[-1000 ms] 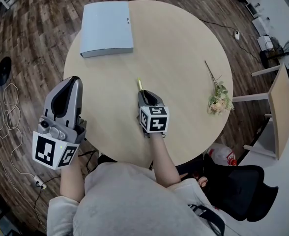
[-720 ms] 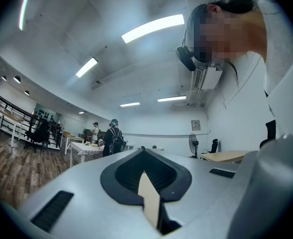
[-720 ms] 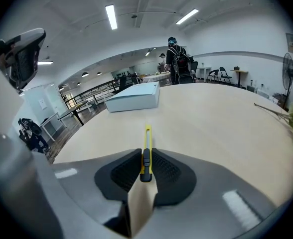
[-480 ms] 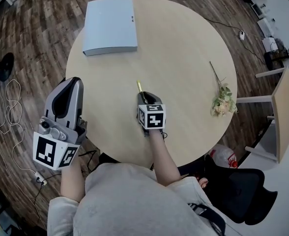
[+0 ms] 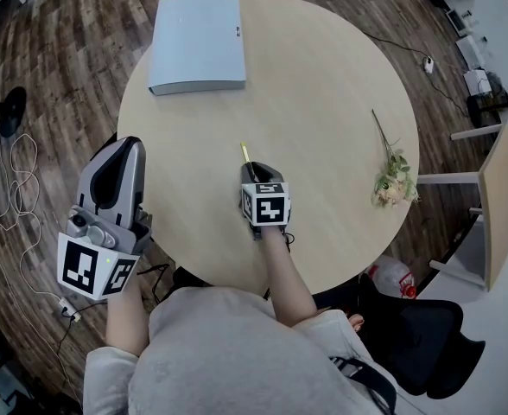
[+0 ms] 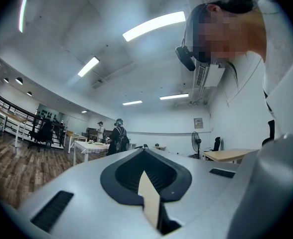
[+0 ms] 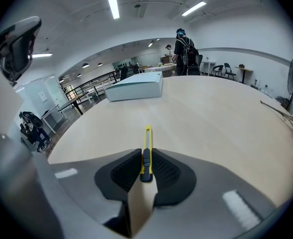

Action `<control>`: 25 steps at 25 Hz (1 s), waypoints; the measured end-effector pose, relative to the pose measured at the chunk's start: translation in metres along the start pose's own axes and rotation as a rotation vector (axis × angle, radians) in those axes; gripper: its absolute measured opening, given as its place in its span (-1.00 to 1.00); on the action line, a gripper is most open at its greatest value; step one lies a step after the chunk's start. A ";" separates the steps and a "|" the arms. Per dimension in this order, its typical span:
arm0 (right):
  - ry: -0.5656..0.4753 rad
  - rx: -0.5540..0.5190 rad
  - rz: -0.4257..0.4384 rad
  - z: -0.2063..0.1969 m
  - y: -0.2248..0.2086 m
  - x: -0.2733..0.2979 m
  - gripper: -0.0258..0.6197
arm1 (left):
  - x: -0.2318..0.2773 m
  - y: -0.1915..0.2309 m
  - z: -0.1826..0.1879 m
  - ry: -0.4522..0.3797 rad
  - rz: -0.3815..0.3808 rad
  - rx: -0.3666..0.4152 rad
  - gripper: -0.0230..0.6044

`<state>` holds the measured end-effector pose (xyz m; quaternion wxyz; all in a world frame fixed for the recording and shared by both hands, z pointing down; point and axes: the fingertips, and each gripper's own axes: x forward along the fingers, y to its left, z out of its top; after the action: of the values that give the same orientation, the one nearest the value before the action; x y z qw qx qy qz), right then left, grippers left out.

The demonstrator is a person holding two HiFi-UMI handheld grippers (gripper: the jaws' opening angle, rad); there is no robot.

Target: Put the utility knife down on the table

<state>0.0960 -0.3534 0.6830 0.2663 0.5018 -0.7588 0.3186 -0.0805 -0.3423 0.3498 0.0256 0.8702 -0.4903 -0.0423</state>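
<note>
One utility knife [image 7: 147,136], pinched in right tongs [image 5: 257,174].

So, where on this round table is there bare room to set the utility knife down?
Widest bare patch: mid-table, between the grey box, the flower sprig and the right gripper holding the utility knife. Nowhere is crowded.

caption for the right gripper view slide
right gripper shut on a yellow utility knife over the table, grey box at the far edge

place: open-plan office | cues: strip ceiling lights [image 6: 154,26], desks [image 6: 91,146], office chair [image 5: 427,335], standing fan [image 6: 195,136]
</note>
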 end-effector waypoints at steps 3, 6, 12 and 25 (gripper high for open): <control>0.002 -0.004 -0.001 -0.001 0.000 0.001 -0.69 | -0.002 0.000 -0.002 0.002 0.003 0.000 -0.90; 0.004 -0.010 -0.006 -0.001 0.001 0.001 -0.69 | -0.004 0.000 -0.001 0.001 0.004 0.001 -0.90; 0.002 -0.010 -0.009 0.000 0.000 0.000 -0.67 | -0.007 -0.001 0.003 -0.006 0.012 0.007 -0.90; -0.150 -0.012 -0.016 0.035 0.010 -0.042 -0.89 | -0.017 -0.015 0.023 -0.048 -0.034 0.022 -0.90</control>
<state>0.0988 -0.3518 0.6272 0.2140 0.5289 -0.7744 0.2734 -0.0787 -0.3200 0.3260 0.0034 0.8774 -0.4761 -0.0582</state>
